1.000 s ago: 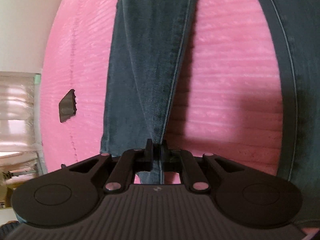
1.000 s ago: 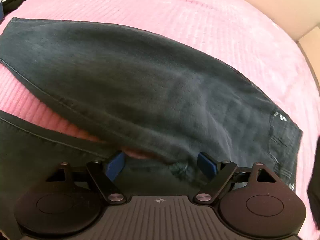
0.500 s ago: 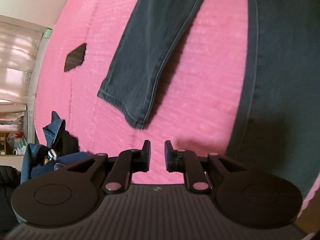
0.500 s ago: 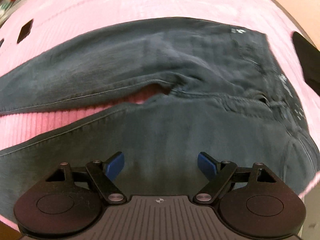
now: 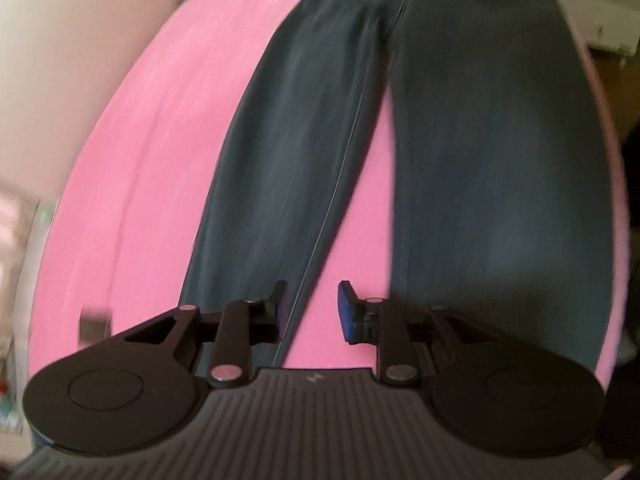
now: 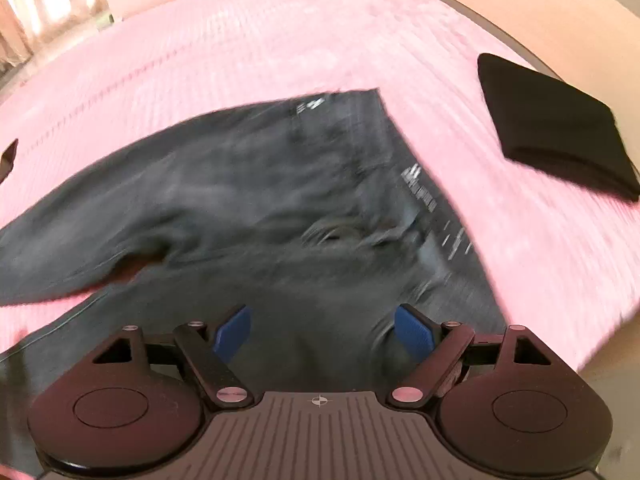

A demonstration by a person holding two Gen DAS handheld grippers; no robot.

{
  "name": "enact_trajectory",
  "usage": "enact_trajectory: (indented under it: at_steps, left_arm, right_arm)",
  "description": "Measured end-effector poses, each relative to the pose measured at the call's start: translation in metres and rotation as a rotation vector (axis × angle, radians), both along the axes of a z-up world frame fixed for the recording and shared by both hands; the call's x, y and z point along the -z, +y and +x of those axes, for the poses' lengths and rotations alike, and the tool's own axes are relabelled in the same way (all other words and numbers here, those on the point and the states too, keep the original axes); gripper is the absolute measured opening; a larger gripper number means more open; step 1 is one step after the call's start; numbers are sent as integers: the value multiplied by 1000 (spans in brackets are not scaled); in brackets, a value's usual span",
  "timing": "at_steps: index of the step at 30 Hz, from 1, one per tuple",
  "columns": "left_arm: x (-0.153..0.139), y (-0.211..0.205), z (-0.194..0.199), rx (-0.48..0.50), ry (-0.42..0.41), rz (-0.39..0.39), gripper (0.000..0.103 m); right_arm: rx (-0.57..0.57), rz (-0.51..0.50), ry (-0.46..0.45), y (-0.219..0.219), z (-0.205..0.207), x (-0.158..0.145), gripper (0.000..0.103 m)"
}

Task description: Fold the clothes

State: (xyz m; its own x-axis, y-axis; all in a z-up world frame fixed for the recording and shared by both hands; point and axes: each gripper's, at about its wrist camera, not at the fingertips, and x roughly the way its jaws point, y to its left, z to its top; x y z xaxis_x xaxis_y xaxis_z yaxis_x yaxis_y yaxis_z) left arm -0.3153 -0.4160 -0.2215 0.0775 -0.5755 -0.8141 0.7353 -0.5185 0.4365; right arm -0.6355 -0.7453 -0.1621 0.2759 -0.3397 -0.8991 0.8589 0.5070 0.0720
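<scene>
Dark blue-grey jeans (image 5: 480, 152) lie spread flat on a pink bedspread (image 5: 152, 152), both legs stretching away from the left wrist camera. My left gripper (image 5: 311, 308) is open and empty, hovering above the gap between the two leg ends. In the right wrist view the waist and seat of the jeans (image 6: 280, 200) lie rumpled. My right gripper (image 6: 322, 330) is open and empty just above the near side of the jeans' upper part.
A folded black garment (image 6: 556, 132) lies on the bedspread (image 6: 280, 32) at the right. A small dark object (image 5: 93, 320) lies on the pink cover at the left. The bed edge and floor show at the lower right (image 6: 608, 380).
My left gripper let go of the leg hem, opened wider and swung over both legs. My right gripper, open throughout, drew back toward the waist end. Both views are motion-blurred.
</scene>
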Motion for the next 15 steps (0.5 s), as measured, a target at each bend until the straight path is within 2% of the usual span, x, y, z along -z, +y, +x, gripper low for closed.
enact_trajectory:
  at_steps: [2, 4, 9, 12, 13, 15]
  left_arm:
    - [2, -32, -44, 39, 31, -13, 25]
    - [9, -69, -95, 73, 64, -5, 26]
    - [29, -143, -185, 143, 113, 35, 27]
    - [41, -173, -216, 176, 103, 66, 28]
    - [45, -179, -222, 186, 95, 72, 28]
    - [49, -188, -230, 193, 82, 82, 28]
  right_arm:
    - [-34, 42, -26, -31, -15, 12, 83]
    - [-59, 88, -40, -43, -23, 22, 83]
    - [-121, 202, -74, -74, -42, 47, 83]
    - [-159, 271, -94, -93, -54, 61, 46]
    - [-171, 294, -101, -99, -57, 66, 30]
    - [-196, 339, -114, -111, -65, 76, 20]
